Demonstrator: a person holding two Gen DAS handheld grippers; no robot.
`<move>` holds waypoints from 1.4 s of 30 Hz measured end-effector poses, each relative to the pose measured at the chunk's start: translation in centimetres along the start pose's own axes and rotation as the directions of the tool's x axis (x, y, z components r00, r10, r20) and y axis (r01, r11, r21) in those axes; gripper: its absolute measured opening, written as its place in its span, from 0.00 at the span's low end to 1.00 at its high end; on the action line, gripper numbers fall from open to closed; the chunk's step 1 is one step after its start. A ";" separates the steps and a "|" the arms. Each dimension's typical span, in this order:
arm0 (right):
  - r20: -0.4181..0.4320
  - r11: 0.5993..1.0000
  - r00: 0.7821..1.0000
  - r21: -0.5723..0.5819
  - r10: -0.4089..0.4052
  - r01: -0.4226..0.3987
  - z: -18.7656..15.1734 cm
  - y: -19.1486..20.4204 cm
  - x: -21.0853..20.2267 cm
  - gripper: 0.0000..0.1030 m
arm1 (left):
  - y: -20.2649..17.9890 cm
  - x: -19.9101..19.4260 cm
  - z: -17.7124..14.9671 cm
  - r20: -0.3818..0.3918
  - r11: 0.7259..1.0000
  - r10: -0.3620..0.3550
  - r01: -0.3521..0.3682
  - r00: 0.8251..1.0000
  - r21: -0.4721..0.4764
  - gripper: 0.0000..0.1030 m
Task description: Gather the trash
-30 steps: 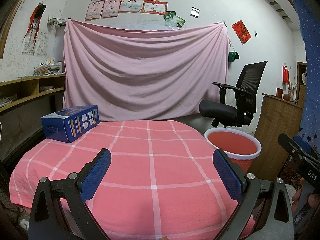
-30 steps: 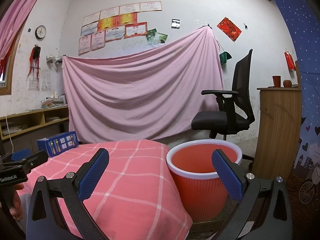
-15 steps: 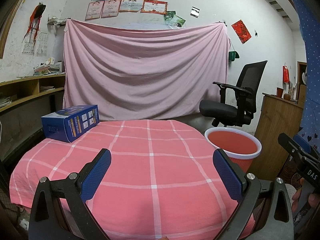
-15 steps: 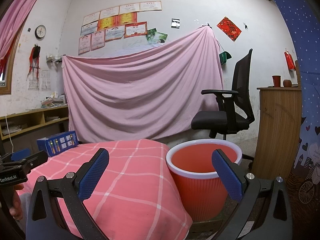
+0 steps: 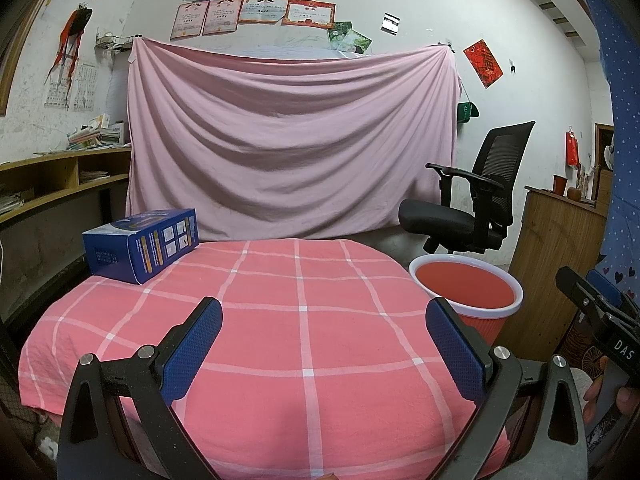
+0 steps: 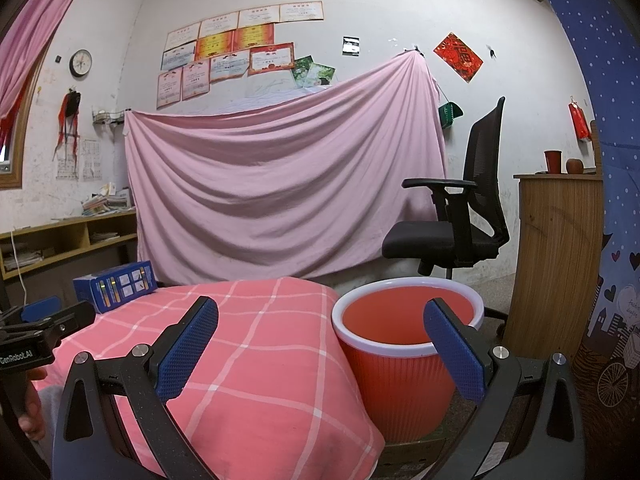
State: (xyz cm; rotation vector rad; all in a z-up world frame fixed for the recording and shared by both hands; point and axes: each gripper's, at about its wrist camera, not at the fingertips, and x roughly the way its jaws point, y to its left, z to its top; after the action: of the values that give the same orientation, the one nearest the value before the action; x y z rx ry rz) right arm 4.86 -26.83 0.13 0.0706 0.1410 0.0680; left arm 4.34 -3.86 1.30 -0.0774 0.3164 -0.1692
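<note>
blue box (image 5: 140, 245) on table's (image 5: 304, 336) far-left | red bin (image 5: 466, 296) beside table

- "DAS" stands in white letters on the right gripper (image 5: 600, 312), cut off at the picture's edge.
- "GenRobot.AI" stands in white on the left gripper (image 6: 44, 322).
- Print on the blue box (image 5: 141, 245) is too small to read.

The worktop (image 5: 304, 332) wears a salmon-pink cloth checked with thin white lines. A box (image 5: 142, 245) on it is deep blue with small white and yellow panels. The bin (image 6: 404, 354) is ribbed orange-red with a white rim. Both tools, left (image 5: 324, 346) and right (image 6: 322, 342), have black frames and textured blue pads. A plain pale-pink sheet (image 5: 292, 140) hangs behind.
</note>
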 end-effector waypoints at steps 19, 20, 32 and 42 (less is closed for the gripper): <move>-0.002 1.000 1.000 0.000 0.000 0.000 0.1 0.0 0.0 1.00 | -0.1 0.0 -0.2 -0.003 1.000 0.001 -0.001 1.000 -0.002 0.97; -0.002 1.000 1.000 0.000 0.000 0.000 0.1 0.0 0.0 1.00 | -0.1 0.0 -0.3 -0.004 1.000 0.003 -0.003 1.000 -0.003 0.97; -0.005 1.000 1.000 0.001 0.000 0.000 -0.1 -0.1 0.0 1.00 | -0.5 -0.1 -0.4 -0.005 1.000 0.005 -0.005 1.000 -0.006 0.97; -0.006 1.000 1.000 0.001 0.001 -0.001 -0.2 -0.2 -0.1 1.00 | -0.6 -0.2 -0.4 -0.007 1.000 0.005 -0.005 1.000 -0.007 0.97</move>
State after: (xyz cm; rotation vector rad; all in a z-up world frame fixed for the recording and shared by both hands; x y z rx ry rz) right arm 4.78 -26.98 -0.03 0.0713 0.1471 0.0691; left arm 3.97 -4.41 1.02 -0.0826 0.3241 -0.1631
